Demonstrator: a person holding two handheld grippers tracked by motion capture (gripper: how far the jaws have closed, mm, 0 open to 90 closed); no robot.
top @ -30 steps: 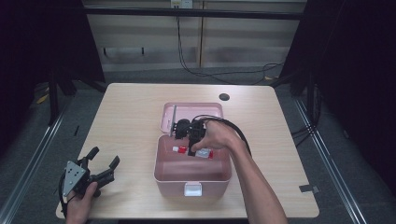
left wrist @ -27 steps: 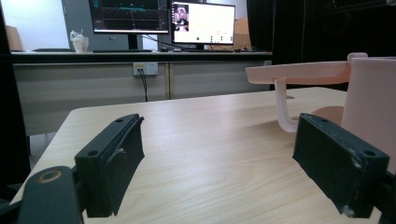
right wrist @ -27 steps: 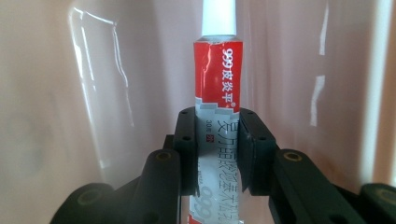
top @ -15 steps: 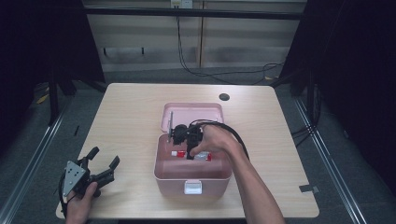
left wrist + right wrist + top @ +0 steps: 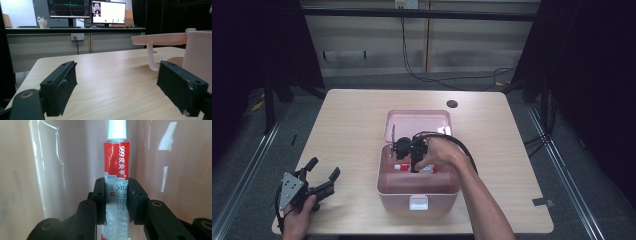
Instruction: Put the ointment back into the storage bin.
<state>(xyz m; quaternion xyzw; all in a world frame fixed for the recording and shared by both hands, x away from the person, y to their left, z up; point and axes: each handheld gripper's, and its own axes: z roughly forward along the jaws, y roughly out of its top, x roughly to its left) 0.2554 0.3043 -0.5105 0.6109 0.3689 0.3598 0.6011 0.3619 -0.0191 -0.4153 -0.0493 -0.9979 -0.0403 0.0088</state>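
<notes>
A pink box (image 5: 417, 192) with its lid (image 5: 418, 122) folded back stands mid-table. Inside it, my right gripper (image 5: 407, 159) is shut on a red and silver ointment tube (image 5: 116, 162) with a white cap (image 5: 117, 129); the jaws clamp the tube's lower half close to the box's glossy pink wall (image 5: 50, 170). The same tube (image 5: 402, 166) shows red and white in the high view. My left gripper (image 5: 323, 172) rests open near the table's front left corner, nothing between its fingers (image 5: 61, 82), with the pink box (image 5: 197, 55) at its right.
The wooden table (image 5: 347, 130) has a round cable hole (image 5: 452, 104) at the back right. A small dark tag (image 5: 542, 202) lies near the front right edge. Monitors (image 5: 108, 11) stand on a desk beyond the table.
My right gripper has sunk lower into the pink box with the tube held in it. The left gripper has stayed put.
</notes>
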